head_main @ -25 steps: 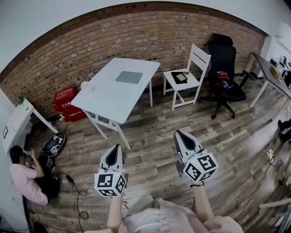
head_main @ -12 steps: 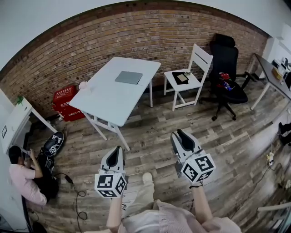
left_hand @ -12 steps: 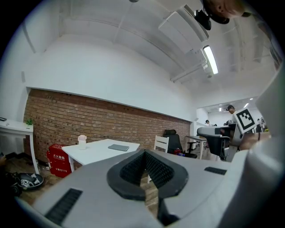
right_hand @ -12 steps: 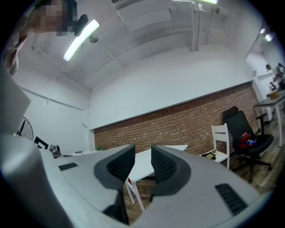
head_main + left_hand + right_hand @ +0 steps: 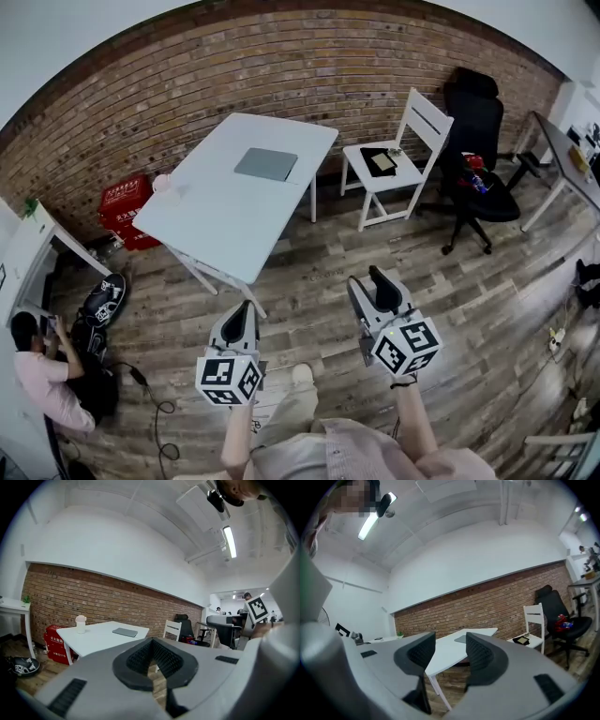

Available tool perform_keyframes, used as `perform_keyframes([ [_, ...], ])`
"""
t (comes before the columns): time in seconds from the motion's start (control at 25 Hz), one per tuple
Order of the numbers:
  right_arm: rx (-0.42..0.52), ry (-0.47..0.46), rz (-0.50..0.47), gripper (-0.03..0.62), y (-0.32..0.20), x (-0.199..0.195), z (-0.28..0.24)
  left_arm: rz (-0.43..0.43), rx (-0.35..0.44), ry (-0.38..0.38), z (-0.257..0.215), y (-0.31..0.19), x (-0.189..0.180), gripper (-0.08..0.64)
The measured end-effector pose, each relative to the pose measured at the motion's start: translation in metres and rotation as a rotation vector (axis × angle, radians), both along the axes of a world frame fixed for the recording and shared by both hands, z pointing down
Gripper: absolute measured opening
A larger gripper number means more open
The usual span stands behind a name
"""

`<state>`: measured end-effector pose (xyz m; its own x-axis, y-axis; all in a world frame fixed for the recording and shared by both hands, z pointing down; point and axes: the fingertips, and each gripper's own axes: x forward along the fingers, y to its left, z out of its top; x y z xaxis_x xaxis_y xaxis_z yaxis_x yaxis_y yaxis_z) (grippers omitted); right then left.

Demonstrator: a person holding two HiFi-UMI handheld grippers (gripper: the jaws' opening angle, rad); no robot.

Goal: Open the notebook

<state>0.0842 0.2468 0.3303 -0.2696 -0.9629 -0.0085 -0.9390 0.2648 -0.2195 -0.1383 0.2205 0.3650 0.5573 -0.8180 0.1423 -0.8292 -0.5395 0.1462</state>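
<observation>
- left gripper point(image 5: 241, 317): jaws fully together, pads meeting, nothing between them. It sits over the wood floor point(image 5: 309, 272), well short of the bench's point(image 5: 216, 220) near end.
- right gripper point(image 5: 364, 278): jaws have just been opening and now stand wide apart with nothing between them. Also well short of the bench's near end.
- Marker cubes point(image 5: 228, 378) on both grippers carry square black-and-white codes only, no readable text.
- Progress: nothing done yet, as far as I can judge. No contact with anything on the bench. Whole job is left: reach the bench, get to the cover edge, lift it.
- notebook point(image 5: 266, 164): flat grey slab, closed, lying on the bench's far half towards its right edge. No logo or label visible on the cover.
- cup point(image 5: 161, 184): pale, at the bench's left edge, well apart from the notebook. No print readable.
- red crate point(image 5: 120, 202): on the floor just past the bench's left side, by the brick wall point(image 5: 281, 75). White print reads "119" after some characters too small to read.
- white chair point(image 5: 394, 159): right of the bench's far end, with a dark flat item on the seat, no readable text.
</observation>
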Motion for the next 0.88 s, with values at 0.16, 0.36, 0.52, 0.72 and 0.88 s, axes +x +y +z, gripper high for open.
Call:
perform_keyframes([
  [0.16,-0.013,-0.015,-0.009,0.195,-0.041,0.0,0.001,0.006,-0.018,0.005,0.002,-0.037,0.005,-0.008],
  [0.36,-0.035,-0.022,0.0,0.202,-0.087,0.0,0.006,0.013,-0.044,0.014,0.007,-0.085,0.007,-0.008],
  [0.52,-0.078,-0.04,0.008,0.202,-0.116,0.003,0.016,0.027,-0.047,0.023,0.01,-0.117,0.011,-0.008],
  [0.72,-0.084,-0.05,0.013,0.201,-0.144,0.007,0.019,0.051,-0.05,0.022,0.012,-0.145,0.017,-0.008],
  [0.88,-0.091,-0.054,0.01,0.201,-0.161,0.006,0.022,0.046,-0.063,0.028,0.016,-0.163,0.015,-0.008],
])
